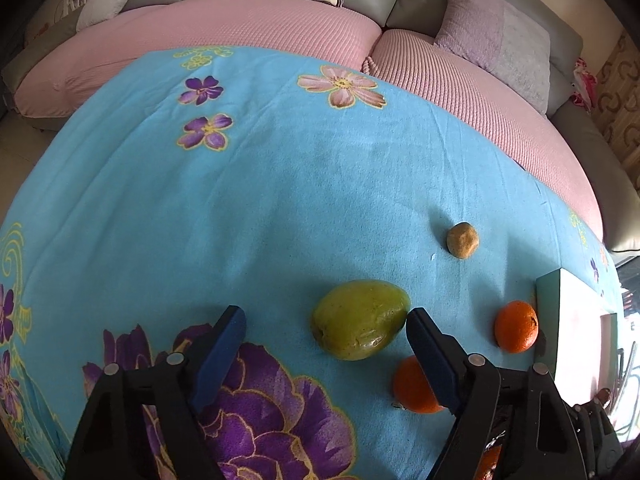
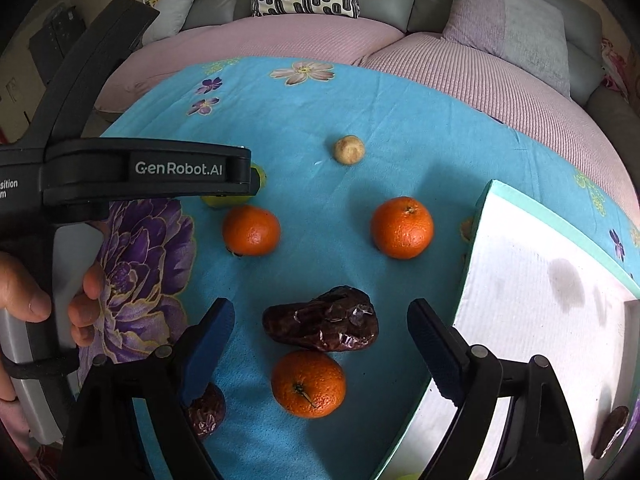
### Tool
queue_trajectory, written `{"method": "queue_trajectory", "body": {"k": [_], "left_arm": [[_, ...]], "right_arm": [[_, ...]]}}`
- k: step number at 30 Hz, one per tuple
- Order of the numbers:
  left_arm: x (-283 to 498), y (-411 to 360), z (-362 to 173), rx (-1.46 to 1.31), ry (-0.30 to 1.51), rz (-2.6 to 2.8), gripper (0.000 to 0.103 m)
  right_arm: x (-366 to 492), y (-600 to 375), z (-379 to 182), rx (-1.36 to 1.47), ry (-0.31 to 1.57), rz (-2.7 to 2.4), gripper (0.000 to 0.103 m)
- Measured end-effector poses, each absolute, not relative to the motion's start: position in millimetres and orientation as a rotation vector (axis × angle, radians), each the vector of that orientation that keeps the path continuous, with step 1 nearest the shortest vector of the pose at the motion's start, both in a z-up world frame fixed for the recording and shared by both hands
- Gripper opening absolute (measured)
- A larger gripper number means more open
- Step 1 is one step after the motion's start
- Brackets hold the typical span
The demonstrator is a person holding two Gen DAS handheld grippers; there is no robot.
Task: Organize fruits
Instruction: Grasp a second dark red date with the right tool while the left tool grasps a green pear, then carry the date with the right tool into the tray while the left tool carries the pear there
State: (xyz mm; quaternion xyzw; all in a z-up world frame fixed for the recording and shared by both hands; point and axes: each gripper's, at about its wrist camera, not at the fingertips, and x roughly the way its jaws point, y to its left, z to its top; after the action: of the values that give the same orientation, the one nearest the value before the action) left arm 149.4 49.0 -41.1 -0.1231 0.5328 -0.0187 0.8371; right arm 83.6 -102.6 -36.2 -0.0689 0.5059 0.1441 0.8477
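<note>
In the left wrist view, my left gripper [image 1: 325,320] is open just above the blue cloth. A green mango [image 1: 360,318] lies between its fingers, close against the right finger [image 1: 428,352]. An orange [image 1: 412,388] is half hidden behind that finger, and another orange [image 1: 516,326] sits near the tray. A small tan fruit [image 1: 463,240] lies farther off. In the right wrist view, my right gripper [image 2: 320,308] is open around a dark red wrinkled fruit [image 2: 320,324]. An orange [image 2: 308,384] lies just in front of that fruit. Two more oranges [image 2: 251,230] [image 2: 402,227] lie beyond.
A white tray with a teal rim [image 2: 492,200] sits at the right, with a dark fruit [image 2: 612,426] at its edge. Another dark fruit [image 2: 206,410] lies behind my right gripper's left finger. A hand [image 2: 36,300] holds the left tool's black body [image 2: 140,168]. A pink-covered sofa [image 1: 260,28] stands behind.
</note>
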Motion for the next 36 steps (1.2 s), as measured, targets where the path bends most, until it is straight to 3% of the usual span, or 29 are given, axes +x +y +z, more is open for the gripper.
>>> {"method": "queue_trajectory", "body": {"k": [5,9,36], "left_arm": [[147,49,-40,-0.287,1.119,-0.077,0.07],[147,46,-39,-0.317,1.12,-0.121,0.051],[116,40,17,-0.327,0.993,-0.168,0.05]], "right_arm": [[83,-104,-39,-0.148,1.08,0.297,0.071],[81,-106,-37,-0.143,1.079,0.304,0.061],[57,-164,26,0.025,0.924,0.222,0.061]]}}
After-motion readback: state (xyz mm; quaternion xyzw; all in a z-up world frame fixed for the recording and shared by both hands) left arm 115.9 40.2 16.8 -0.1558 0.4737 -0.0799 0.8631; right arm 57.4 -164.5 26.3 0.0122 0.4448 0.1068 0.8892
